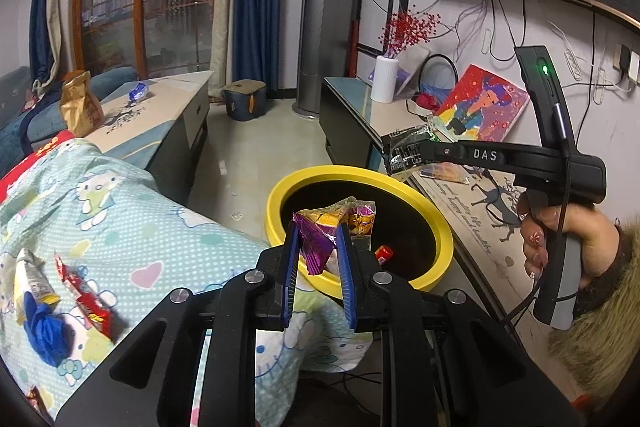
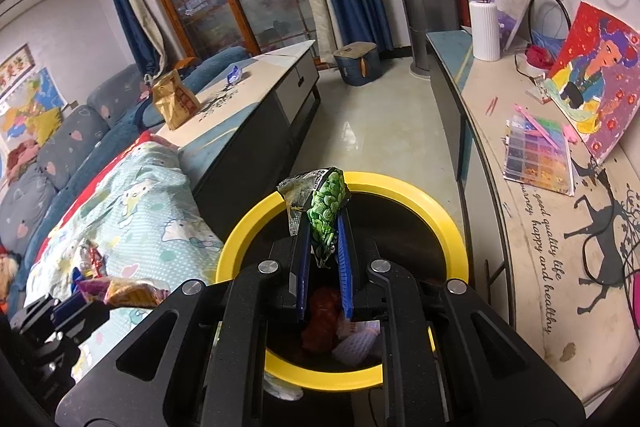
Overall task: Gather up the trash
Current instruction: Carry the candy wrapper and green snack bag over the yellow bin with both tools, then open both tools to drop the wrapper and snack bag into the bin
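1. Trash on the pale-green cartoon-print blanket [image 1: 132, 227], left part: a crumpled white-and-yellow wrapper [image 1: 30, 281] touching a blue bunched scrap [image 1: 42, 327], with a red foil snack wrapper [image 1: 86, 301] just beside them.
2. Brown-gold paper snack bag [image 2: 174, 99], upright near the front edge of the long grey desk [image 2: 256, 107]; a small blue-and-white wrapper [image 2: 234, 74] lies farther back along the same desk.
3. Left gripper [image 1: 318, 227]: clenched on a purple-and-orange crinkled foil wrapper [image 1: 320, 231], held above the near left rim of the bin.
4. Round black bin with a yellow plastic rim [image 1: 440, 227], on the floor between the blanket and the right-hand desk; a small red item [image 1: 384, 253] and pale and reddish trash lie inside.
5. Right gripper [image 2: 322, 231]: clamped on a green-printed, silver-lined snack bag [image 2: 326, 215], held over the bin's far rim.
6. Right-hand desk with deer print [image 2: 560, 267]: white ribbed vase [image 2: 485, 31] at the far end, colourful portrait painting [image 2: 596, 75] leaning on the wall, clear compartment box of coloured beads [image 2: 536, 157] near the middle.
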The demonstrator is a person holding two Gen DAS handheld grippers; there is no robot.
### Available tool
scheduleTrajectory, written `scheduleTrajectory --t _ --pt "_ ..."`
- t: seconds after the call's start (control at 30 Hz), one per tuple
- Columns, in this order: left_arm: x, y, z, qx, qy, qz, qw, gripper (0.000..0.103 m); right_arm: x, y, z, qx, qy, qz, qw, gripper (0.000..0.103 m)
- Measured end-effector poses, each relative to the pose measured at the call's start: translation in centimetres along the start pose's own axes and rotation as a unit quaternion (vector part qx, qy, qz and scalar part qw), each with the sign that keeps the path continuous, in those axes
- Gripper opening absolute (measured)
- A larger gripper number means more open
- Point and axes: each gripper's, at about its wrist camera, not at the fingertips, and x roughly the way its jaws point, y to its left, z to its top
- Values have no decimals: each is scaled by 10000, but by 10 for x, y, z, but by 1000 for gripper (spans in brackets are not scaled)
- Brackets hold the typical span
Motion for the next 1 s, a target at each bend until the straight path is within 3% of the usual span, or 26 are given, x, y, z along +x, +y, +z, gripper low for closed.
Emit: scheduleTrajectory --t 0.73,0.87,0.9,0.93,0.97,1.0 --pt "54 -28 -5 294 415 -252 9984 18 13 -32 -5 322 144 -235 9991 9" --pt "65 -28 -5 307 483 -272 9980 21 15 -33 -7 320 156 -226 9991 14" --pt "68 -28 -5 301 486 -271 9980 26 15 -33 -7 326 163 -230 9991 16" --pt "70 -27 -5 278 489 -238 9981 46 15 -34 -7 359 183 -260 9988 22" --pt "71 -25 -4 226 480 -214 9984 77 16 -36 -8 430 212 -254 9985 31" --pt "70 -22 -4 142 463 -196 9986 89 16 -37 -8 499 218 -260 9982 34"
